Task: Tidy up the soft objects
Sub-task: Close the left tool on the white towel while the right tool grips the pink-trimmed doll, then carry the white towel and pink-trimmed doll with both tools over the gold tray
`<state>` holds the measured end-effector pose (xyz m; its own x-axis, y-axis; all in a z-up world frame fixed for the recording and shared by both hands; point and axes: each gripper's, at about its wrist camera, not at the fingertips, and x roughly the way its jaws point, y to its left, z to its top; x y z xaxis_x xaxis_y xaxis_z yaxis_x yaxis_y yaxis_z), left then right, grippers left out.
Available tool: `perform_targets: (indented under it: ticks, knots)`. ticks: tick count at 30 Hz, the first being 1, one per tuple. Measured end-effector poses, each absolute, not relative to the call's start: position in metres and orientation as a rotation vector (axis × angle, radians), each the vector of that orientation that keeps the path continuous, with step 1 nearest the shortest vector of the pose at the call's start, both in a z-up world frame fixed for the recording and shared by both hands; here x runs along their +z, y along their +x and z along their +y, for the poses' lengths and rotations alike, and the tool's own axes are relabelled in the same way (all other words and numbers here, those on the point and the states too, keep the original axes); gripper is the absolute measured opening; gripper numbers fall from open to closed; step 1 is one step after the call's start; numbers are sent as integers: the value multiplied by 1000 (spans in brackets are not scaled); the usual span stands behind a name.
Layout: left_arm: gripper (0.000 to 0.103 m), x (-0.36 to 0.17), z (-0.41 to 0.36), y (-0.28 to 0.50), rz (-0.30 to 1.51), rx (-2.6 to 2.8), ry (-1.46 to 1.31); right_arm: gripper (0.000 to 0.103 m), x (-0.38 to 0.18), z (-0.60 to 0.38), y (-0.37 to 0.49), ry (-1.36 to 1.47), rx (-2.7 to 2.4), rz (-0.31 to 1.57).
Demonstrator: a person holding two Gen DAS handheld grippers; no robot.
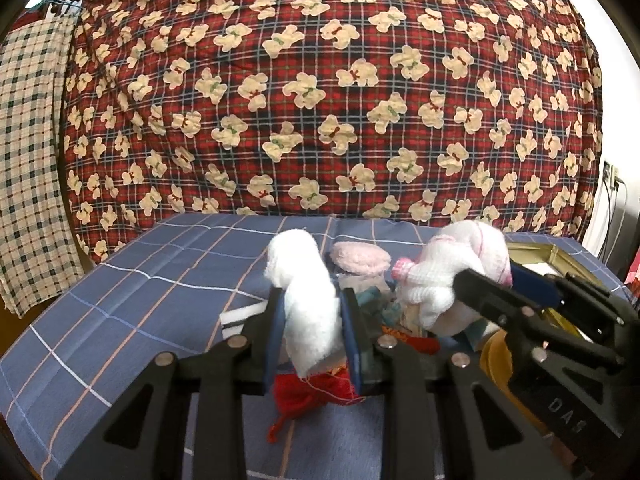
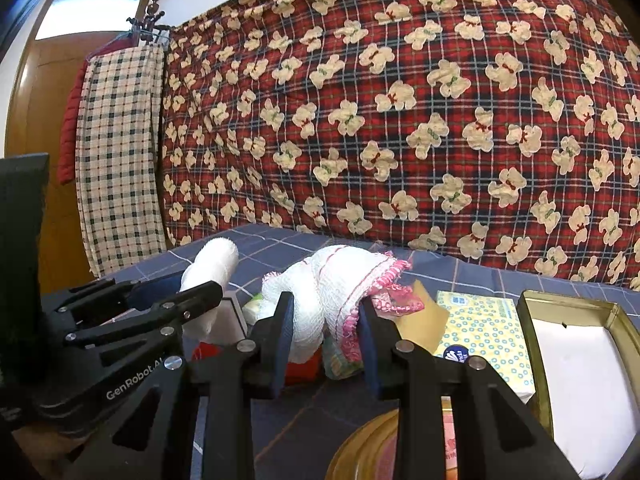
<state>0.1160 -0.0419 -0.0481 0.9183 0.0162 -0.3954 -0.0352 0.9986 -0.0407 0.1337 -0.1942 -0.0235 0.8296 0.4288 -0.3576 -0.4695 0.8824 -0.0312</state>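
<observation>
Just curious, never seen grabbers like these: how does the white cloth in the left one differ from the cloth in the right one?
The plain white cloth in the left gripper has no trim; the pink-edged white cloth in the right gripper has a frilly pink border and thin pink stripes. The plain one stands up as a narrow roll; the pink-edged one is a wider, looser bunch. Both are soft, mostly white, and pinched between dark pads.

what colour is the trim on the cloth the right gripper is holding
Pink, on a white cloth with thin pink stripes, clearest in the right wrist view.
</observation>
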Motion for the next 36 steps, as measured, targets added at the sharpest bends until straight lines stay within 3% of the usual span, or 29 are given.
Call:
perform_targets:
  ticks: [22, 36]
  knots:
    - [25, -23, -49, 143, 496, -70, -83, 33, 7, -189, 160, -136, 474, 454]
    - [25, -5, -93, 158, 513, -155, -56, 33, 24, -232, 177, -110, 422, 491]
